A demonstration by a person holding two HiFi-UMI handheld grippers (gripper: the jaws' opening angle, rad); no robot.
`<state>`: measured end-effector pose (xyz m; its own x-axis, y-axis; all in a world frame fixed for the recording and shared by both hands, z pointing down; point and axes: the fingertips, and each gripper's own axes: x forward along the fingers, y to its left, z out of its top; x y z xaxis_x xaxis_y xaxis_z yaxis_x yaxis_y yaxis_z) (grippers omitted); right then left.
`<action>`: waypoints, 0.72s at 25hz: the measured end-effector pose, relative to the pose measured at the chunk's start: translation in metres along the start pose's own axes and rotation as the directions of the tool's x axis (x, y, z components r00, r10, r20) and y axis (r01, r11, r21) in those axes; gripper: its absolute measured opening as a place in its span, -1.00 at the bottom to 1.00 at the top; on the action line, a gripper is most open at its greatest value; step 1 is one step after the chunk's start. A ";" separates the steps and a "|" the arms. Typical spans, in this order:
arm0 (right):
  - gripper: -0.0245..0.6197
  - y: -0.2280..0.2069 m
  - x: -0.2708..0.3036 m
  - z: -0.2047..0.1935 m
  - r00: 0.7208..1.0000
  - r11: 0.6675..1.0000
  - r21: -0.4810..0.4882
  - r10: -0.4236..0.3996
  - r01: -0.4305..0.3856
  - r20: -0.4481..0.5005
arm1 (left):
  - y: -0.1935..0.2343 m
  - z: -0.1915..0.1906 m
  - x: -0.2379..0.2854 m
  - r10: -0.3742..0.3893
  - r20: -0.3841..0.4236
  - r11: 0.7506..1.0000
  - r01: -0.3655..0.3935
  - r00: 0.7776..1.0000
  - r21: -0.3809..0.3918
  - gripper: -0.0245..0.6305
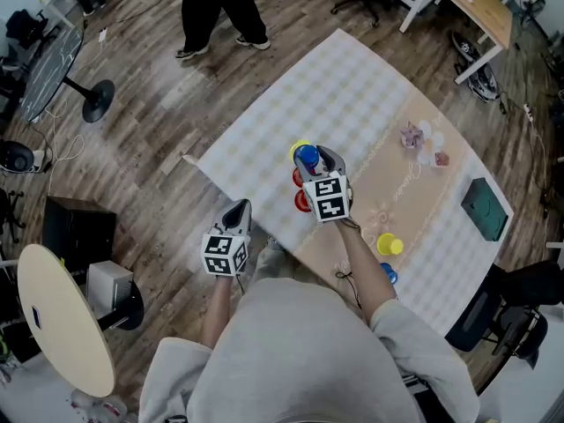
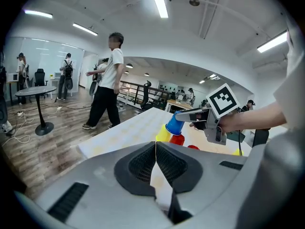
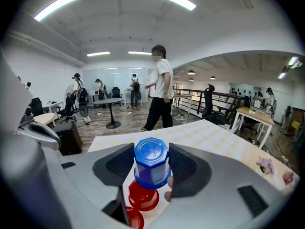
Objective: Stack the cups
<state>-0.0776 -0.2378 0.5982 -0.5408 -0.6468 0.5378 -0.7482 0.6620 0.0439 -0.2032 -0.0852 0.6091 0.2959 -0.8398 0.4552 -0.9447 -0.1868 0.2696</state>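
The inverted blue plastic cup is gripped between the jaws of the right claw, above an inverted red plastic cup on the checked-cloth desk. A yellow plastic cup stands just beside the red one. The left claw is closed with nothing between its jaws, near the desk edge.

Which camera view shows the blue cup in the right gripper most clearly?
The right gripper view: the blue cup sits central, upside down, between the jaws. Head and left gripper views show it small.
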 end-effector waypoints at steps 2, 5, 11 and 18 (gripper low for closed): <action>-0.22 0.001 0.002 0.002 1.000 1.000 0.000 0.002 -0.002 0.001 | 0.003 -0.001 -0.002 0.008 -0.001 1.000 -0.008 1.000 -0.004 -0.88; -0.22 0.000 0.003 0.003 1.000 1.000 0.002 0.000 0.000 0.006 | 0.006 -0.001 -0.003 0.014 0.000 1.000 -0.014 1.000 -0.007 -0.88; -0.22 -0.001 0.006 0.004 1.000 1.000 -0.002 -0.001 0.001 0.007 | 0.007 0.000 0.000 0.009 -0.005 1.000 -0.009 1.000 -0.003 -0.88; -0.21 -0.005 0.008 0.004 1.000 1.000 0.019 -0.006 0.006 0.008 | 0.006 0.002 0.003 -0.001 -0.009 1.000 0.001 1.000 0.005 -0.88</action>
<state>-0.0791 -0.2475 0.5991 -0.5391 -0.6540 0.5308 -0.7588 0.6506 0.0311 -0.2080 -0.0897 0.6107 0.2983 -0.8351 0.4621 -0.9449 -0.1902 0.2663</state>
